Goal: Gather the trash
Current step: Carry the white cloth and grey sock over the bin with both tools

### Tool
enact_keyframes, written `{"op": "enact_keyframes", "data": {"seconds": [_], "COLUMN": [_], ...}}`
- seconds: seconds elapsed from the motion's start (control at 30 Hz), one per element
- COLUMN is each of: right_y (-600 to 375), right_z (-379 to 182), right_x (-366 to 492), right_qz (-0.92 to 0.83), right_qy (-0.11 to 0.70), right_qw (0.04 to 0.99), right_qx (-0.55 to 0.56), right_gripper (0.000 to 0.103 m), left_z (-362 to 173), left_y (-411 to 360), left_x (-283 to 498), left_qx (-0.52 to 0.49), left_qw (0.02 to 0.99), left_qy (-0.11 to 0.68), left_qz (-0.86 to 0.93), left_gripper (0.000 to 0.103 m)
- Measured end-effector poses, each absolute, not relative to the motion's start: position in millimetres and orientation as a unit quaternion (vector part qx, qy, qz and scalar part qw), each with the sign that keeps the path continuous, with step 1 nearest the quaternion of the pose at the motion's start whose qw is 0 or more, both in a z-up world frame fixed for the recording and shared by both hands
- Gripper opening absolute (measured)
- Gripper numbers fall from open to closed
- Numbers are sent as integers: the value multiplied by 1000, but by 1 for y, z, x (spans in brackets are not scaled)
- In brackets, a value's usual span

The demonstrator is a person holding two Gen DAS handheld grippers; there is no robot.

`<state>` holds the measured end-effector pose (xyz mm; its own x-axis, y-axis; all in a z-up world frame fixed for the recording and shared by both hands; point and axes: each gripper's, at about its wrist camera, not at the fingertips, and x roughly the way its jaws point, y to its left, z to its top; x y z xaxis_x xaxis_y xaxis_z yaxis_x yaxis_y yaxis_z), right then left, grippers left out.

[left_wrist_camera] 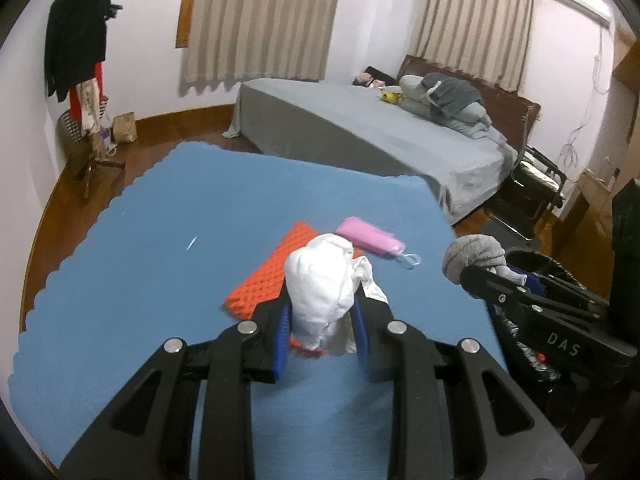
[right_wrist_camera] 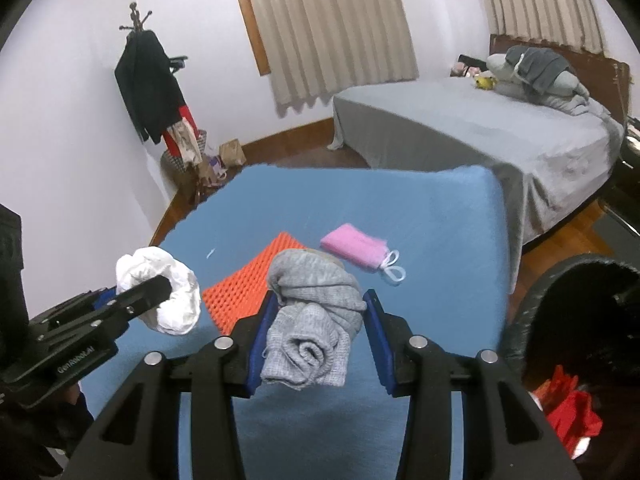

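Observation:
My left gripper is shut on a crumpled white bundle and holds it above the blue mat. It also shows in the right wrist view at the left. My right gripper is shut on a rolled grey cloth, held above the mat; the cloth shows in the left wrist view at the right. An orange egg-crate pad and a pink pouch with a white loop lie on the mat beyond both grippers.
A black bin with red trash inside stands at the mat's right edge. A grey bed lies beyond the mat. A coat rack with clothes stands at the far left wall, with bags on the wooden floor.

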<state>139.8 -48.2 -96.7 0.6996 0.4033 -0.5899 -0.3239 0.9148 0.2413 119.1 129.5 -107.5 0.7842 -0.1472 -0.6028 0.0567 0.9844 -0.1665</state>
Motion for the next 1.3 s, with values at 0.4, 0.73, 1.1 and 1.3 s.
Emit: {"op": "enact_keyframes", "data": {"seconds": [0.4, 0.73, 1.1, 1.3], "right_y": [-96, -140, -191, -219], "right_z": [-57, -38, -32, -32], "right_x": [116, 95, 77, 67], "right_qz": [171, 138, 98, 70], "right_qy": [292, 269, 257, 252], "right_qw": [938, 950, 957, 960], "right_qx": [71, 78, 92, 98], "right_gripper": [43, 43, 43, 43], "left_z": [-73, -55, -46, -45], "left_y": [74, 27, -28, -62], "left_x": [111, 105, 102, 100], "left_qx": [-47, -25, -11, 0], "left_qw": [947, 948, 942, 937], "left_qy": [303, 290, 281, 276], "left_qz": [-93, -128, -184, -216], "left_gripper": [26, 26, 26, 26]}}
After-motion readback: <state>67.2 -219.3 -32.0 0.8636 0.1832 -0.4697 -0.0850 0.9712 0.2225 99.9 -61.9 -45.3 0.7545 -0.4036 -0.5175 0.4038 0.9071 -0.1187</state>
